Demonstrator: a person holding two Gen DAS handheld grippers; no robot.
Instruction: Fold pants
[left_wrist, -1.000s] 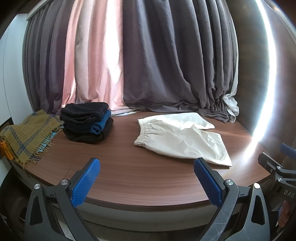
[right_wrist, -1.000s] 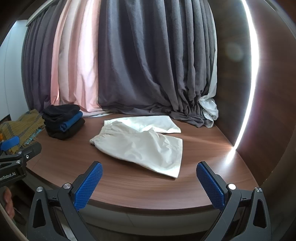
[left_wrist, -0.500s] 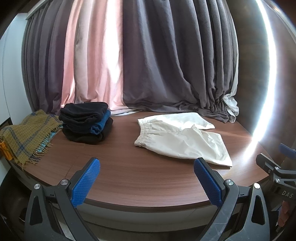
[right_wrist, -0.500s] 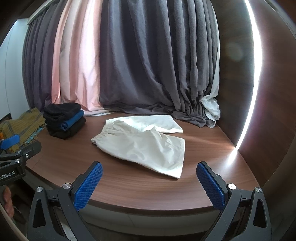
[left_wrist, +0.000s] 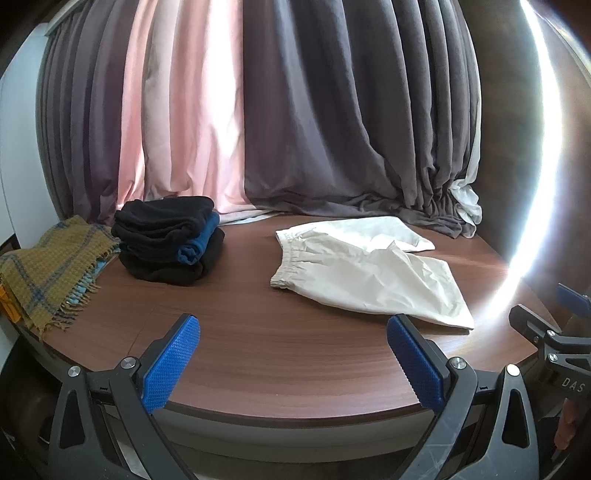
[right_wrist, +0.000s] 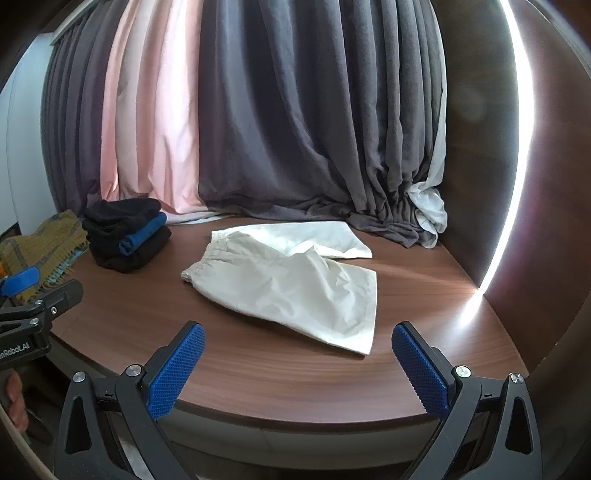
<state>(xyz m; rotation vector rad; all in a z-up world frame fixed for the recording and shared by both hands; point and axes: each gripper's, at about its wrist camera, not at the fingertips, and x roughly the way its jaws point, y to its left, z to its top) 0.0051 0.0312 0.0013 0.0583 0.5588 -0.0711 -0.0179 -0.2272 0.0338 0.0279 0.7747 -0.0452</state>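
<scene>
Nearest: left gripper (left_wrist: 293, 363) spread wide, blue pads (left_wrist: 171, 363) far apart, nothing held, poised at the near rim of the wooden table (left_wrist: 258, 354). Same on the other side: right gripper (right_wrist: 297, 367) wide open, empty, hanging at the table's front edge

Just beyond: cream pants (right_wrist: 284, 280) lying flat on the wood, elastic waistband toward the left, two short legs splayed rightward, nearer leg overlapping the farther one, hem corner closest to the right gripper. Seen from the left wrist as pants (left_wrist: 365, 273) right of centre, well apart from both sets of fingers

Farther left: stack of dark folded clothes (left_wrist: 168, 240) with a blue layer, then a mustard plaid scarf (left_wrist: 48, 266) draped over the table's edge. Behind everything: grey and pink curtains (left_wrist: 295, 110)

Likely trouble from here: pinching only the top layer at a hem, so the lower leg drags and bunches; thin fabric sliding on smooth wood during a fold, ending skewed; a wide sweep leftward nudging the dark stack; strong glare at the right wall hiding the far hem edge

Against one second earlier: hardly any change on the left view; right view nudged slightly, pants sitting a touch farther right in frame; both grippers as widely spread as then, still untouching the cloth
</scene>
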